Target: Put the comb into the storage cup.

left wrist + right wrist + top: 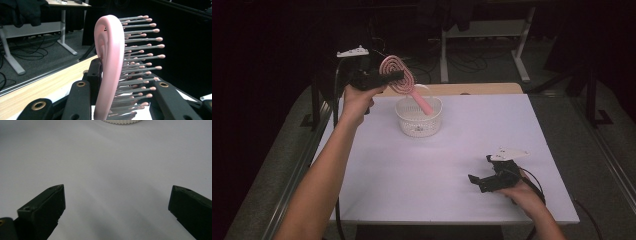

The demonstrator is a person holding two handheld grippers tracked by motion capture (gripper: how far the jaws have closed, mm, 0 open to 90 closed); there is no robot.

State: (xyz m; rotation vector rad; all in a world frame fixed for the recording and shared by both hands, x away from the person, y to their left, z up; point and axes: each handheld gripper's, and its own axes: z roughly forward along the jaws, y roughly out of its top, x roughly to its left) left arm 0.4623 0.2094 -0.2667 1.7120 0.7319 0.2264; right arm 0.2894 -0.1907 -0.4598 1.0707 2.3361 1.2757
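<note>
A pink hairbrush (pixel 401 80) with a spiral head and grey, pink-tipped bristles hangs tilted over the white basket (pixel 418 122); its handle end dips inside the basket. My left gripper (pixel 384 79) is shut on the brush head, held up at the table's far left. In the left gripper view the pink brush (pixel 110 62) stands between the black jaws, bristles pointing right. My right gripper (pixel 479 181) rests low on the white table near the front right, open with nothing between its jaws. In the right gripper view its gripper (pixel 117 202) frames bare tabletop.
The white table top (pixel 442 165) has a wooden strip (pixel 472 89) along its far edge. The basket's ribbed rim (pixel 122 121) peeks in at the top of the right gripper view. Desk legs and cables (pixel 482 55) lie on the dark floor beyond.
</note>
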